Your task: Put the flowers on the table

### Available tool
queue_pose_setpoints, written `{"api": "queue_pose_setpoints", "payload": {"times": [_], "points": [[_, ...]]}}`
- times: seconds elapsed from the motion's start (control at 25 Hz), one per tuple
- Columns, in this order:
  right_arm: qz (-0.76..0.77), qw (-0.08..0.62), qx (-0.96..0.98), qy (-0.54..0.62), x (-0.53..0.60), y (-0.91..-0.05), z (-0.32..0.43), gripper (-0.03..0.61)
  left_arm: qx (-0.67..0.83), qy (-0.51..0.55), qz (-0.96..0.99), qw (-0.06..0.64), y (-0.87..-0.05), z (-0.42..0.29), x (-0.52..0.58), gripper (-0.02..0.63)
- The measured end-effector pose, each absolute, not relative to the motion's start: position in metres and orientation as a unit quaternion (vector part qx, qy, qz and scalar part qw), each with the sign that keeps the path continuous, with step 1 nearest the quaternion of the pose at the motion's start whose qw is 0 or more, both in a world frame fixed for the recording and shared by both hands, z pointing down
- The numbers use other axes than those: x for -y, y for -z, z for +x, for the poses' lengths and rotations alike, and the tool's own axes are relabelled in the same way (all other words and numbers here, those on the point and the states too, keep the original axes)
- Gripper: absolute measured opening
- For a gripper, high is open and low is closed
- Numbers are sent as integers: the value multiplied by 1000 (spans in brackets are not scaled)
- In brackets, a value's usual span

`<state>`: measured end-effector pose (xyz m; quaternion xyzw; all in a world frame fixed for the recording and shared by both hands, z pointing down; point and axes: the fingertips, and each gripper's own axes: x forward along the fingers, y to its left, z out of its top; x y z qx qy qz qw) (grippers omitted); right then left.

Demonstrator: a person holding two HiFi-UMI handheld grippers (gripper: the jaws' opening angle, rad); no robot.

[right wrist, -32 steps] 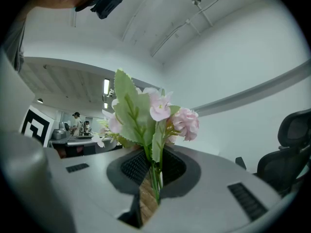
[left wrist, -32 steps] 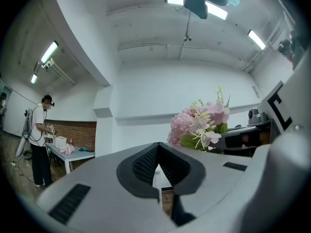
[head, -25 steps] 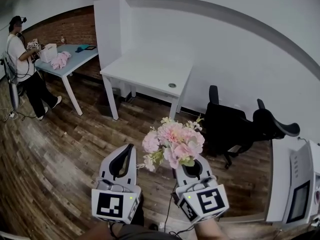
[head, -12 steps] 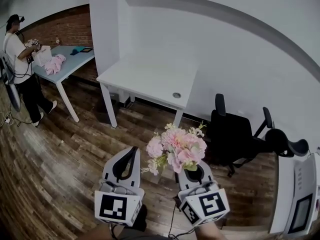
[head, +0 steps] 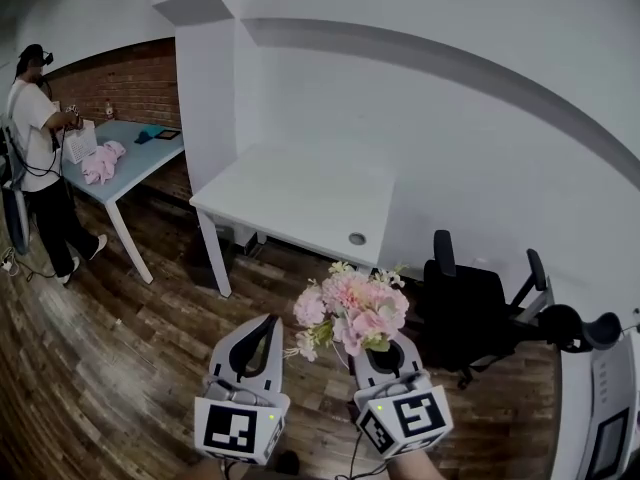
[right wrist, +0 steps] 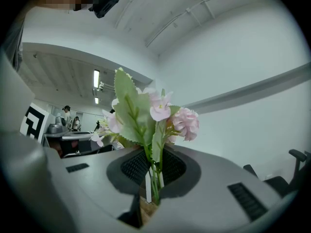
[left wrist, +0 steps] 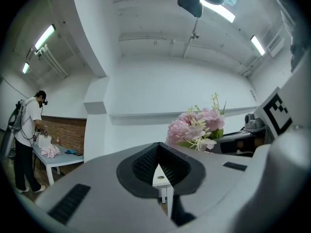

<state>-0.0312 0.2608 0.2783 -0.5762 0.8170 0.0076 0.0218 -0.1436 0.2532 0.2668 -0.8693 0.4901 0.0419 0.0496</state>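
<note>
A dark wood floor [head: 110, 368] fills the lower part of the head view. A white counter [head: 300, 193] stands against the white wall, with a black office chair [head: 470, 303] to its right. The flowers [head: 352, 306], a small pink bunch with green leaves, are in the air over the floor, short of the counter. The bunch stands roughly upright, its long axis vertical, blooms on top and stems running down. The right tool [head: 383, 346] is clenched on the thin green stems, which pass between its jaws. The left tool [head: 263, 326], just beside it, has its jaws closed together on nothing.
</note>
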Motion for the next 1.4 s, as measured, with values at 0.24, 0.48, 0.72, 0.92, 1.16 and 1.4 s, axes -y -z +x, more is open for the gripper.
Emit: {"api": "queue_pose_setpoints", "payload": {"times": [0.24,0.48,0.72,0.92,1.16,1.4], "points": [[-582,27,-813,-15,-228,-271,-27,41,-488,-42,-870,52,-271,-145,-221,8],[-589,28,-807,-9,-204,-272,-10,41,-474,-33,-879,43,-279,-124,-195,6],[-596,28,-802,3,-168,-288,20,41,-466,-18,-884,36,-299,-95,-158,6],[-594,23,-804,10,-120,-296,43,41,-461,-4,-887,38,-303,-69,-106,6],[-591,22,-807,7,-43,-296,78,41,-464,8,-885,44,-304,-32,-28,6],[-572,35,-819,15,32,-289,104,41,-477,15,-877,49,-294,-2,43,6]]}}
